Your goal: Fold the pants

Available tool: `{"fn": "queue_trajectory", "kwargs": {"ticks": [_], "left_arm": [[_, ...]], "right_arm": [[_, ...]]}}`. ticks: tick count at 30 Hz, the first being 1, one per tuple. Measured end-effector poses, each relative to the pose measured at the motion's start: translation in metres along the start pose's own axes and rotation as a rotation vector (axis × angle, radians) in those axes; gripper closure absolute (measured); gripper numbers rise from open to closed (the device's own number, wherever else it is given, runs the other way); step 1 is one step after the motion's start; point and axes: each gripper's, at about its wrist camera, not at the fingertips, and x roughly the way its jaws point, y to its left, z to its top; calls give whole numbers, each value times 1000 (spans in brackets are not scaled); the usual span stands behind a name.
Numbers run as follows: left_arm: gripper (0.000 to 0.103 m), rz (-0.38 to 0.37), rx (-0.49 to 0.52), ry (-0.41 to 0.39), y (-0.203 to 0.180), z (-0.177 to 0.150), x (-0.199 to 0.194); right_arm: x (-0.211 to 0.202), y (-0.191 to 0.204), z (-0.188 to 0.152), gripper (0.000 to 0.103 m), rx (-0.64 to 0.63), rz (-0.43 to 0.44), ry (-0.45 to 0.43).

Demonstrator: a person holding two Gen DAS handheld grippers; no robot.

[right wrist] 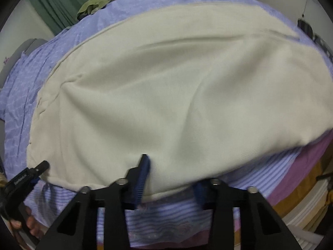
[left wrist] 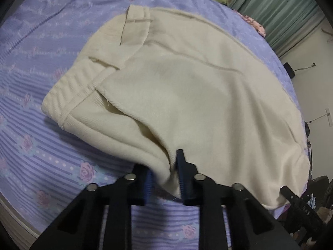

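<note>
On the bed (left wrist: pixel 31 125), both tongs (left wrist: pixel 166 179) (right wrist: pixel 168 179) pinch the pants' (left wrist: pixel 187 95) near edge.

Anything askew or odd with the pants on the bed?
The cream fleece pants lie bunched near the ribbed waistband, where a pocket flap is turned up; otherwise nothing damaged or spilled.

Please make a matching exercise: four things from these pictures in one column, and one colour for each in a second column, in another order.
Things:
1. pants
2. bedsheet
3. curtain
4. gripper pads

Colours:
A. teal green
B. dark blue
C. cream
D. lilac with roses

Pairs: 1-C, 2-D, 3-A, 4-B
</note>
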Motion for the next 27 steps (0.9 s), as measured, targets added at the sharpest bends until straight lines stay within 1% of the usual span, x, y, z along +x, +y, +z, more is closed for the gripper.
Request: {"fn": "queue_trajectory", "kwargs": {"ticks": [3,4,6,10,13,15,16,18,22,25,27], "left_arm": [[90,-2,21,-22,-9,7,-19],[92,5,37,-33,-14,11,-27],[92,20,81,-64,-27,21,-42],[93,24,117,-115,-36,42,-75],[94,9,117,-160,-47,66,-92],[94,-1,113,-198,-55,83,-100],[94,-3,116,-222,-59,95,-102],[94,-2,125,-266,-70,120,-102],[94,-4,137,-323,-86,170,-88],[93,11,167,-340,-93,206,-63],[93,28,184,-337,-96,229,-41]], "right_arm": [[-17,6,13,84,-27,-10,-21],[-25,7,18,85,-27,-8,-28],[-39,6,28,86,-21,-6,-39],[-76,4,46,87,-11,0,-81],[-95,14,74,87,-18,7,-125],[-106,19,99,87,-31,8,-174],[-111,19,105,87,-35,7,-195],[-113,24,132,87,-45,-2,-247],[-99,38,185,87,-58,-4,-289],[-70,48,230,87,-77,-6,-300],[-50,56,252,87,-83,-8,-289]]}}
